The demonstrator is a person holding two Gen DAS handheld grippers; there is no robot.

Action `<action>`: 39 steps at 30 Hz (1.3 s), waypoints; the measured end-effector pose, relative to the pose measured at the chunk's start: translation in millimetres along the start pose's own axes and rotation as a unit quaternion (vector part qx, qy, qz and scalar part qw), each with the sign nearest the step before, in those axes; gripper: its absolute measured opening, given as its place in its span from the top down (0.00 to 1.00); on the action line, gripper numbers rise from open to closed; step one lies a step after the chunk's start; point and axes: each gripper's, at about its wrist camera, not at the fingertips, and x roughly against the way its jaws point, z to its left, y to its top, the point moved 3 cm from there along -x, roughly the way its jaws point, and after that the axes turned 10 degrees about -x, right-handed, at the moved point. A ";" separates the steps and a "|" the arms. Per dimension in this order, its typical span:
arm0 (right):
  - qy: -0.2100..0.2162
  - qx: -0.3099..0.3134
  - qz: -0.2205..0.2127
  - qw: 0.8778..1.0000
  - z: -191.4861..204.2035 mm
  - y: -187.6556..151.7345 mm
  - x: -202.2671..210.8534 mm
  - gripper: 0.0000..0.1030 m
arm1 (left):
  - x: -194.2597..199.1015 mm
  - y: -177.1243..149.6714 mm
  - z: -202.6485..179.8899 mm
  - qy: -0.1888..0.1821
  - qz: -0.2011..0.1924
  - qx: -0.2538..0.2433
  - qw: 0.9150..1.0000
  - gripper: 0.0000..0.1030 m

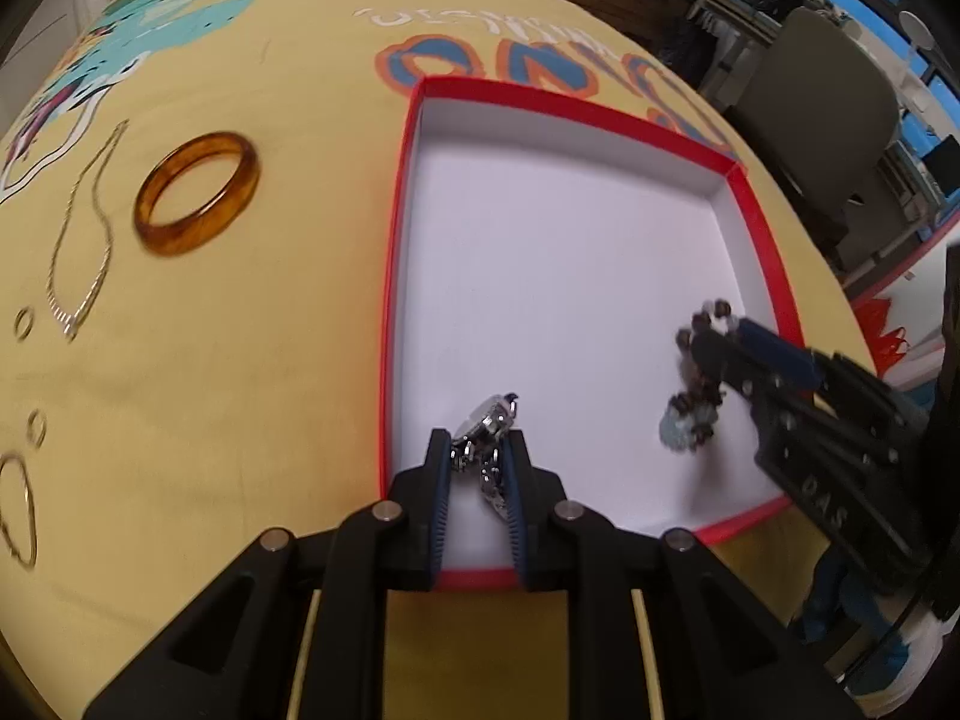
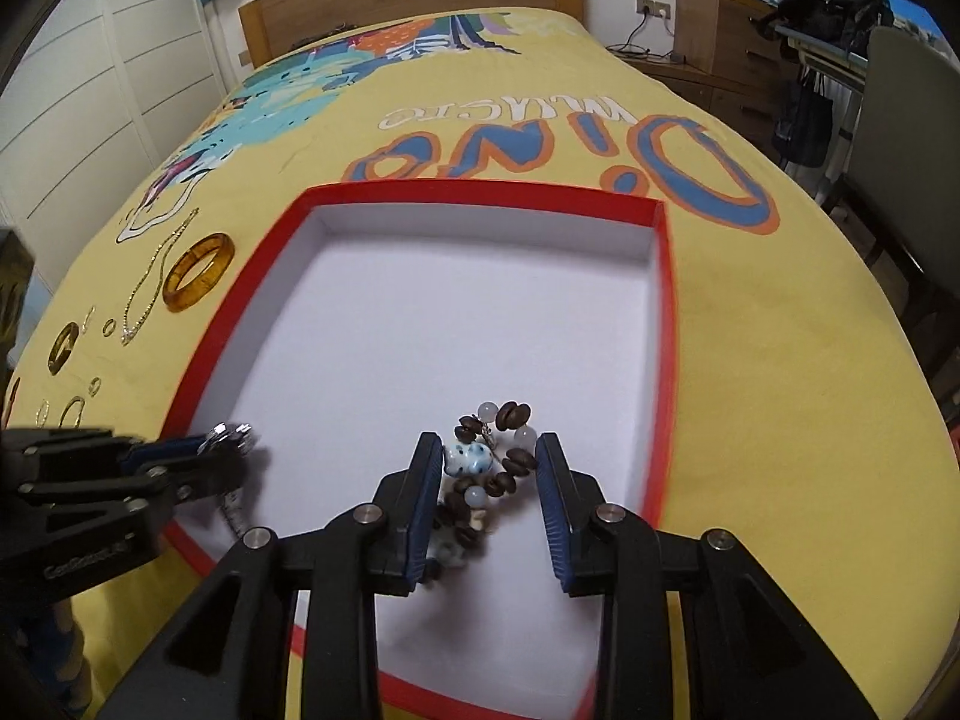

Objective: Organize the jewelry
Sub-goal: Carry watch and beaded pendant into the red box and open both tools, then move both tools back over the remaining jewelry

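Note:
A red-rimmed box (image 1: 393, 276) with a white floor lies on the yellow bedspread; it also shows in the right wrist view (image 2: 666, 324). My left gripper (image 1: 477, 450) is shut on a silver watch (image 1: 489, 420) over the box's near left corner. My right gripper (image 2: 486, 456) is open over the box, with a brown-and-blue beaded bracelet (image 2: 486, 468) between its fingers, blurred. In the left wrist view the bracelet (image 1: 690, 414) hangs at the right gripper's tip.
Left of the box on the bedspread lie an amber bangle (image 1: 195, 201), a thin gold chain (image 1: 84, 240), several small rings (image 1: 24, 324) and a gold hoop (image 1: 18, 510). A chair (image 1: 828, 108) and desks stand beyond the bed's right edge.

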 end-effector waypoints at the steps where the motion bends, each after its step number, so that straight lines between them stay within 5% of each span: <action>1: -0.001 0.006 0.001 1.000 1.4 1.8 -1.4 0.69 | 0.5 -4.8 -0.5 0.004 0.004 0.009 1.000 0.83; 8: 0.016 0.024 0.005 1.000 12.5 7.6 -5.1 0.67 | 5.7 -15.7 5.0 0.020 0.007 0.033 0.999 0.83; 13: 0.022 0.020 -0.006 1.000 14.5 9.2 9.2 0.45 | 10.0 -14.2 2.4 0.017 -0.001 0.023 1.000 0.83; 28: 0.013 -0.008 -0.067 0.998 3.8 1.1 113.2 0.45 | 99.5 -26.3 -5.4 -0.015 -0.080 -0.015 0.997 0.71; 39: 0.062 0.015 -0.096 0.993 85.2 -28.0 164.9 0.46 | 181.6 -97.4 82.2 0.074 -0.100 -0.009 0.992 0.70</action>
